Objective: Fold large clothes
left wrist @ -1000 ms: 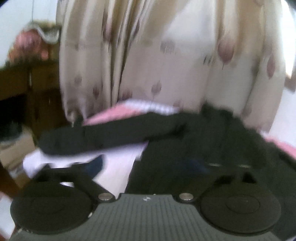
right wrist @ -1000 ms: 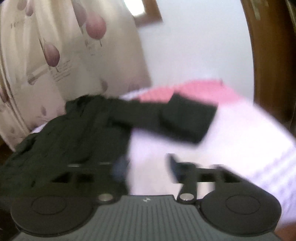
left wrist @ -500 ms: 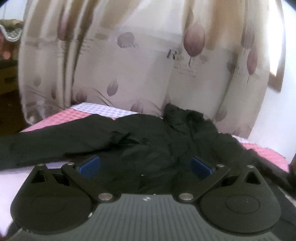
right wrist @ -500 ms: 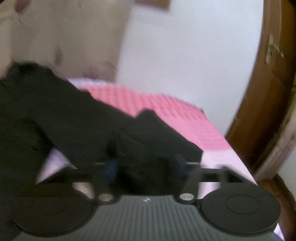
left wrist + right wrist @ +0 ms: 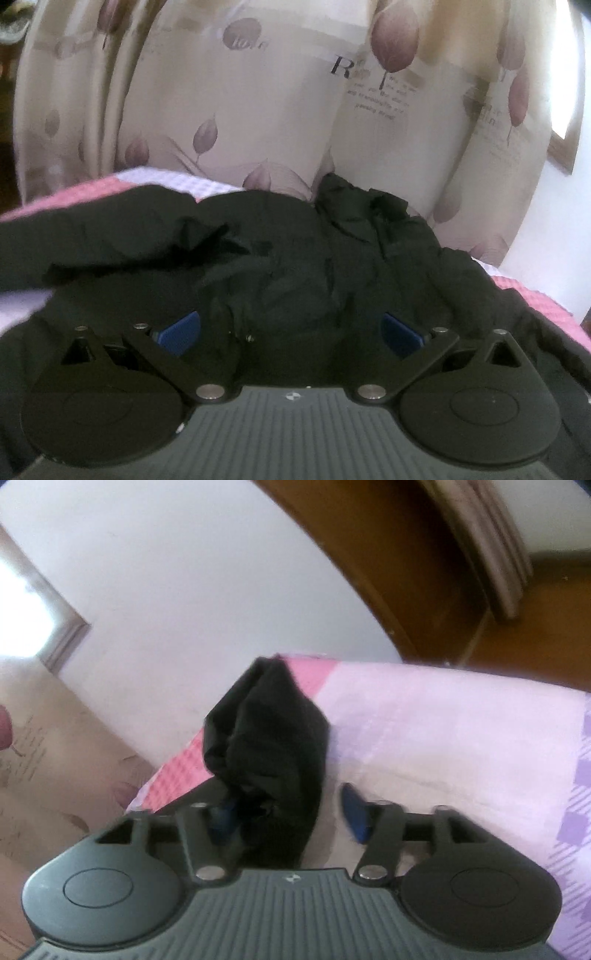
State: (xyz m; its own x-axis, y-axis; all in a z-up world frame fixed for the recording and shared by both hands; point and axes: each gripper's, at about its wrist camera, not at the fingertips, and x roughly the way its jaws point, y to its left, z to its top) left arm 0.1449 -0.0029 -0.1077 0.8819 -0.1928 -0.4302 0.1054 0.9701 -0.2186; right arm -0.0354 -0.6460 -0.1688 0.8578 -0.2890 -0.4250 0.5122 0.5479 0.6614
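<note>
A large black garment (image 5: 295,258) lies spread on the bed, its collar toward the curtain and one sleeve running off to the left. My left gripper (image 5: 291,332) is open, low over the middle of its body, blue pads (image 5: 181,330) wide apart. In the right wrist view the end of the other black sleeve (image 5: 269,738) lies bunched between the jaws of my right gripper (image 5: 288,816). Those jaws stand open; the left blue pad (image 5: 221,818) touches the cloth, the right one is clear of it.
The bed has a pink, white and lilac checked sheet (image 5: 443,738). A cream curtain with purple leaf print (image 5: 277,110) hangs behind the bed. A white wall (image 5: 184,572) and a brown wooden door frame (image 5: 388,572) stand past the bed's right side.
The left gripper has moved in closer over the garment's body. The right gripper has swung right along the sleeve to its end, and the cuff now sits between its jaws.
</note>
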